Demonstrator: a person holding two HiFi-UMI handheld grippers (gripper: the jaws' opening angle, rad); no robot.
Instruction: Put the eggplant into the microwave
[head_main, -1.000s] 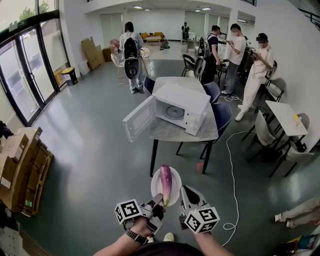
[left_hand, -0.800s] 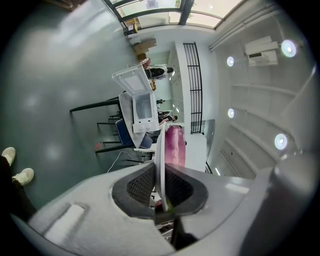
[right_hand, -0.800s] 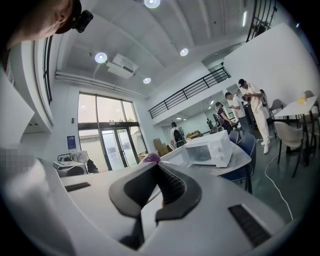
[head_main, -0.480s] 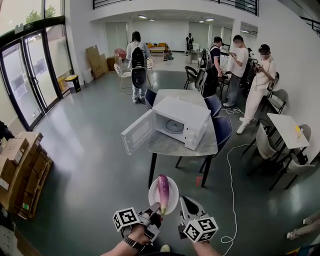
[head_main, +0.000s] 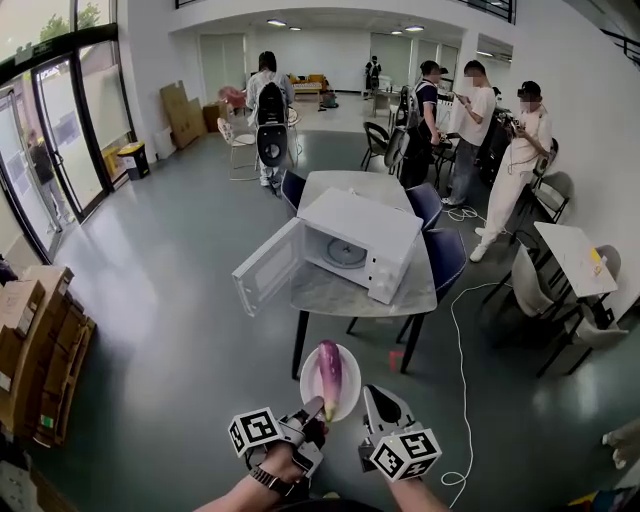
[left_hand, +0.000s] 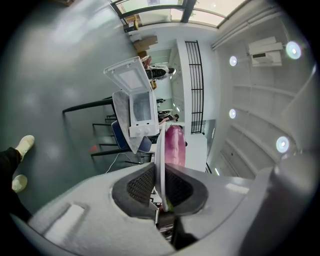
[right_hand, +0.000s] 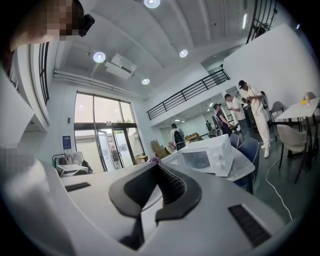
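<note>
Now that microwave (head_main: 350, 245) sits nearer, door open, approach continues: left gripper (head_main: 314, 408) pinches plate (head_main: 311, 385) carrying eggplant (head_main: 330, 365); right gripper (head_main: 372, 397), seemingly pressed together empty, alongside.

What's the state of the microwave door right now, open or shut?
Open. The microwave has its door swung out to its left, and the round turntable inside shows.

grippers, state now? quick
Left gripper: closed on the plate carrying the eggplant.
Right gripper: closed, nothing between its jaws.
</note>
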